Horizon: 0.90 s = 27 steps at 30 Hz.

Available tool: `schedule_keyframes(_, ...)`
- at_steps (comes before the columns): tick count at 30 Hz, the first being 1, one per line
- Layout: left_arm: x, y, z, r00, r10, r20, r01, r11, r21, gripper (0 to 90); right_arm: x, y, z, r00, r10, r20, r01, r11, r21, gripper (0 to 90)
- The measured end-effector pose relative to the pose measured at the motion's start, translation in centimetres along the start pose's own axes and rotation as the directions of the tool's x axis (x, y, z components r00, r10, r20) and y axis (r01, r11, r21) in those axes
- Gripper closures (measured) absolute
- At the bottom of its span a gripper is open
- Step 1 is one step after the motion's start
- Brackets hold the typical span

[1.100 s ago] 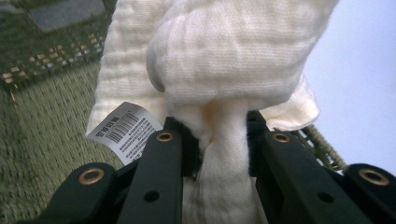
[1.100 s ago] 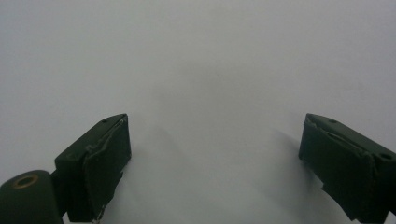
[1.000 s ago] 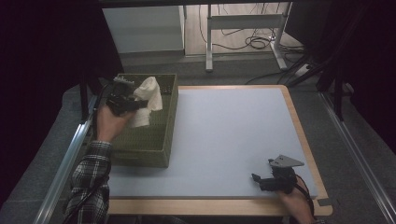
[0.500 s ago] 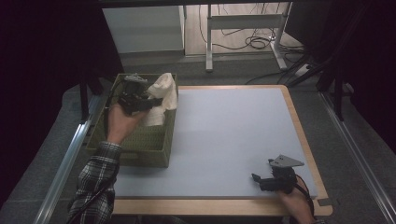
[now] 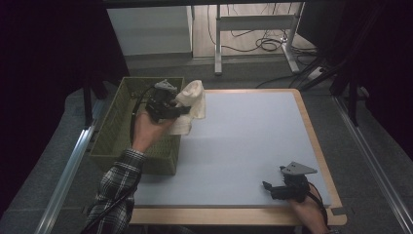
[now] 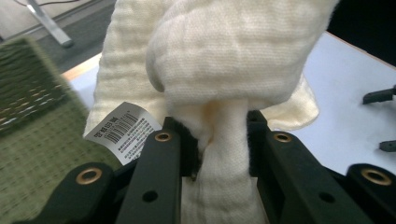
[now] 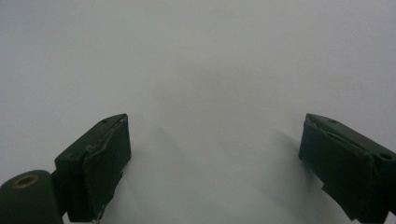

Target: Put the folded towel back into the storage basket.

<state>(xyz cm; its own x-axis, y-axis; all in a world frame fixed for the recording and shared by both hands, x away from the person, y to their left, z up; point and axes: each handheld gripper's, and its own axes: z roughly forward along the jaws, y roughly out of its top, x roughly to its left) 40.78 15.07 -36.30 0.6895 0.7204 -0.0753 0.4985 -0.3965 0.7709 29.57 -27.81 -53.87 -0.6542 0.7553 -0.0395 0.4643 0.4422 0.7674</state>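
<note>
Left gripper view: left tool (image 6: 219,140) clenched on cream cloth (image 6: 224,60), beside green basket (image 5: 122,126). Right tool (image 7: 215,154) released, jaws apart, over bench (image 5: 253,136).

A white tag (image 6: 122,132) on the cream cloth (image 6: 224,60) carries a barcode and print too small to read.

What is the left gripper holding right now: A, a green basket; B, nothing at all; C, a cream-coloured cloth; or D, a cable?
C: in the left gripper view the left gripper has its jaws pinched on a bunched cream cloth with a barcode tag, lifted beside the green basket.
</note>
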Motion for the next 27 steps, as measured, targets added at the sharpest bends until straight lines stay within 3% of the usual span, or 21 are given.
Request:
schedule_keyframes(7,-2.2,0.4,2.2,0.9989,0.039,0.026,-0.040,0.9991,0.014,74.5,0.0,0.0,0.0,1.0000,0.000,0.000,0.000,1.000,0.001,9.2)
schedule_keyframes(16,-5.5,0.7,5.6,0.9929,0.097,0.069,-0.100,0.9939,0.045,74.0,0.0,0.0,0.0,1.0000,0.001,0.000,-0.001,1.000,0.001,9.2)
schedule_keyframes(24,-8.1,0.5,8.7,0.9889,0.126,0.078,-0.133,0.9873,0.087,73.4,0.0,0.0,0.0,1.0000,0.001,0.000,-0.001,1.000,0.002,9.2)
schedule_keyframes(27,-8.7,0.2,9.6,0.9892,0.120,0.083,-0.127,0.9883,0.084,73.4,0.0,0.0,0.0,1.0000,0.001,0.000,-0.001,1.000,0.002,9.2)
